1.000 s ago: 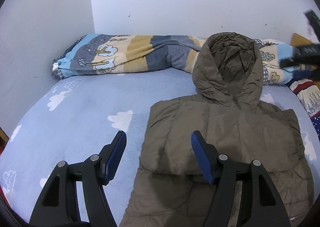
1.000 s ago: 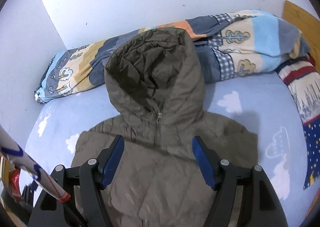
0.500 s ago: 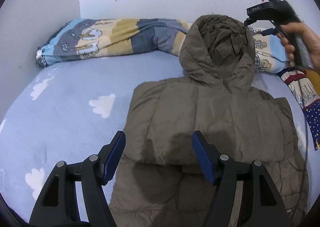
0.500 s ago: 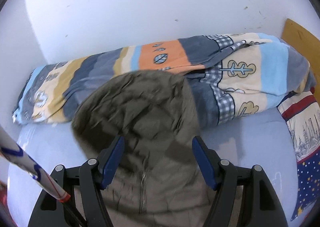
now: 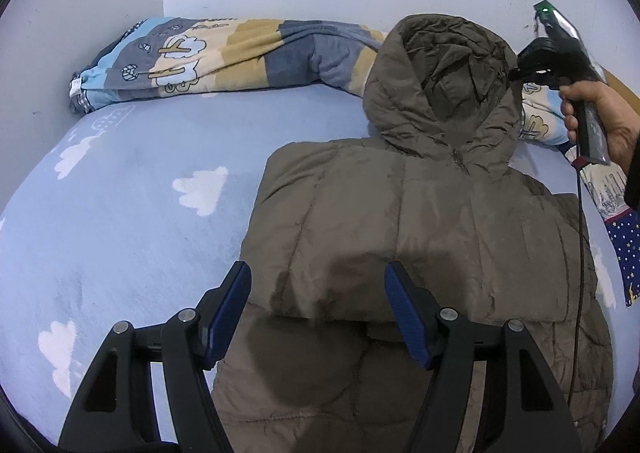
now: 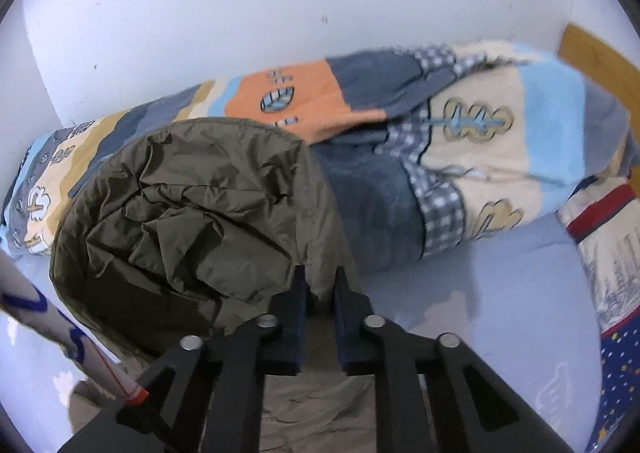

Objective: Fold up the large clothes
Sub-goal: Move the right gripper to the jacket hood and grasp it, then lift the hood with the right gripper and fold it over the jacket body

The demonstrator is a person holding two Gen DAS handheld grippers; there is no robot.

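An olive-brown padded jacket (image 5: 420, 221) lies front up on the bed, its sleeves folded in across the chest. Its hood (image 5: 440, 69) leans against the rolled blanket. In the right wrist view my right gripper (image 6: 321, 289) is shut on the right rim of the hood (image 6: 192, 213), with a strip of fabric pinched between the blue pads. The left wrist view shows a hand (image 5: 600, 121) holding that gripper's handle at the hood's right side. My left gripper (image 5: 318, 293) hovers open over the lower edge of the folded sleeve, nothing between its fingers.
A rolled patterned blanket (image 5: 240, 53) lies along the white wall behind the jacket. The blue cloud-print sheet (image 5: 120, 213) is bare to the jacket's left. Another printed quilt (image 5: 608, 193) lies at the right. A black cable (image 5: 580, 253) hangs over the jacket's right side. A white rod (image 6: 80, 341) crosses low left.
My right gripper has travelled up the jacket to the hood and closed on its right rim. The left gripper has sunk slightly toward the jacket and stays open.
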